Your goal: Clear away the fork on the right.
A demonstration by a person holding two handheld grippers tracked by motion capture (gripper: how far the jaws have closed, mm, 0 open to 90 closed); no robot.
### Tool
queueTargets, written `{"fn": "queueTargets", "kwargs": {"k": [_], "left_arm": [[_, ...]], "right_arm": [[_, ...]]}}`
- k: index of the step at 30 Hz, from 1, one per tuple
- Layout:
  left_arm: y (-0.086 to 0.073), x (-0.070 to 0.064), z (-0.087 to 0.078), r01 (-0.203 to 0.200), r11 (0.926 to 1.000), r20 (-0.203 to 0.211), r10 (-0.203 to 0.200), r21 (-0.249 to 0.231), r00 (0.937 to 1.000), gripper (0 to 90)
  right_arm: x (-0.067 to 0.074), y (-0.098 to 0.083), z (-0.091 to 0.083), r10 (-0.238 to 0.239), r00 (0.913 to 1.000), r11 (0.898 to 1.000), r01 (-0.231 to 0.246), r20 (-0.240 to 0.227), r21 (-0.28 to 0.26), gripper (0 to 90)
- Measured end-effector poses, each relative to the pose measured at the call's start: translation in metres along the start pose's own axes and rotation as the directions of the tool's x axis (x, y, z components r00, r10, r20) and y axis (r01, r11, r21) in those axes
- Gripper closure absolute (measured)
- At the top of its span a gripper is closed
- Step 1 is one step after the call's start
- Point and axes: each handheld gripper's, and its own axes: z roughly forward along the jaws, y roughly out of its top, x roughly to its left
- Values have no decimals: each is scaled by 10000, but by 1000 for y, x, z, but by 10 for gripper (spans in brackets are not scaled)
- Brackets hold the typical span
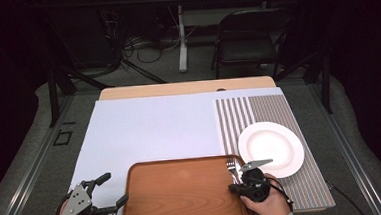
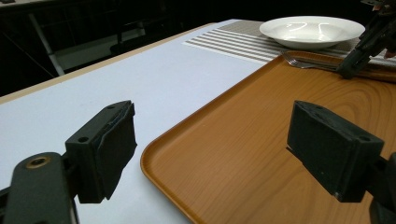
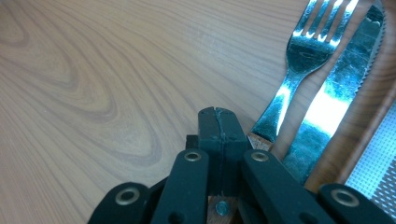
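Right gripper [image 3: 218,114] is down on the wooden tray [image 1: 174,198], jaws fully closed against each other, nothing pinched between them. Its tip sits just left of the fork [image 3: 299,70] handle, close enough that I can't tell whether it's touching. The fork lies flat at the tray's right edge with a serrated knife [image 3: 338,88] alongside it, both pointing away from the person. White plate [image 1: 270,148] sits on the striped placemat [image 1: 258,108] just past the tray's right corner, on the desk [image 1: 145,130]. Left gripper [image 2: 212,144] hovers at the tray's near-left corner, jaws wide open and holding nothing, one jaw over the desk, the other over the tray.
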Motion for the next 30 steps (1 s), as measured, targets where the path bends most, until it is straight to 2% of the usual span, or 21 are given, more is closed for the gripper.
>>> {"fn": "queueTargets", "kwargs": {"k": [5,14,19,22,25,27,28,30], "left_arm": [[0,0,0,1,10000,-3,-1,4,10000,152],[0,0,0,0,10000,17,0,15,10000,152],[0,0,0,29,10000,17,-29,4,10000,152],[0,0,0,24,10000,13,-24,11,10000,152],[0,0,1,54,10000,-3,-54,2,10000,152],[0,0,0,37,10000,-9,-37,10,10000,152],[0,0,1,51,10000,-4,-51,12,10000,152],[-1,0,1,70,10000,-24,-70,11,10000,152]], "right_arm": [[0,0,-2,-45,10000,10000,46,-75,58,900],[1,0,-10,-103,9996,9996,96,-281,-266,897],[1,0,-14,-225,9989,9988,206,-415,-443,828],[2,0,-16,-563,9978,9969,542,-349,-579,786],[2,0,-21,-945,9951,9923,917,-296,-827,712],[-1,0,-25,-1484,9888,9789,1443,-183,-1448,667],[-2,1,-27,-1532,9881,9781,1499,-123,-1446,647],[-6,1,-32,-1729,9849,9699,1712,53,-1734,576]]}}
